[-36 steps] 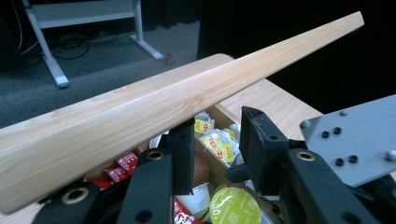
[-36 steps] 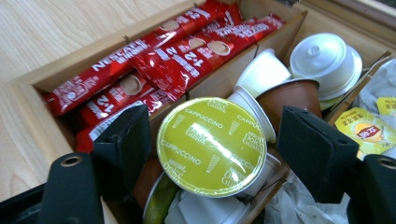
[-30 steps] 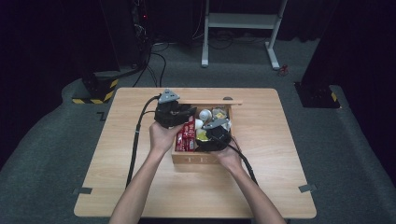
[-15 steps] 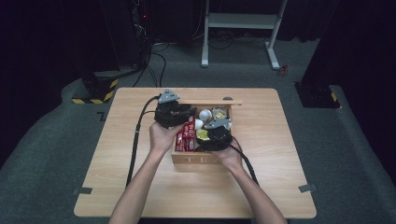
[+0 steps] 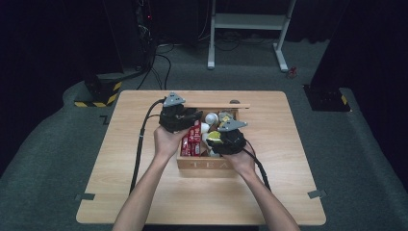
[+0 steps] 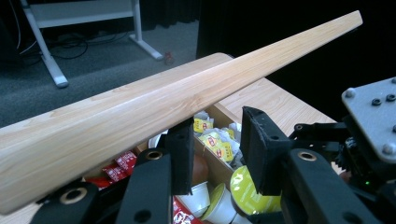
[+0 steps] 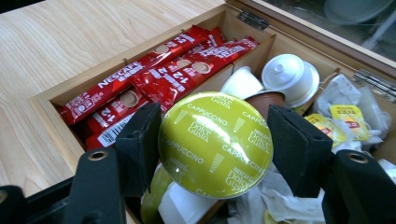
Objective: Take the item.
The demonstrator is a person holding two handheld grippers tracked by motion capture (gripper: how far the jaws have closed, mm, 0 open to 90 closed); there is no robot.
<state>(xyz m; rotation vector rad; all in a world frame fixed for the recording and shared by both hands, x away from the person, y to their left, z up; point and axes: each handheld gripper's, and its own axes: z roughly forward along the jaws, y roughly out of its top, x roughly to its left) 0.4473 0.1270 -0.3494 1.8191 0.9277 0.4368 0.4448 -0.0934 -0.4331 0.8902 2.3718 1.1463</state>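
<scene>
The right gripper [image 7: 212,154] has its jaws set either side of a round green-lidded Cappuccino coffee capsule [image 7: 215,143]; the left pad touches its rim, while the right pad stands just off it, so I cannot tell whether the grip has closed. The capsule sits between the jaws, over the middle compartment of the pale wooden tea box [image 5: 208,163], with red instant-coffee sachets [image 7: 154,74] in the compartment to the jaws' left and white capsules [image 7: 286,73] just beyond them. It looks light, stiff at the rim and slick on its foil lid, which would likely dent or puncture under pressure; the rim edge, taken across its width, seems the safest hold. The left gripper [image 6: 217,156] stands with jaws apart, empty, just beneath the box's raised wooden lid [image 6: 177,100], apparently bracing it open.
</scene>
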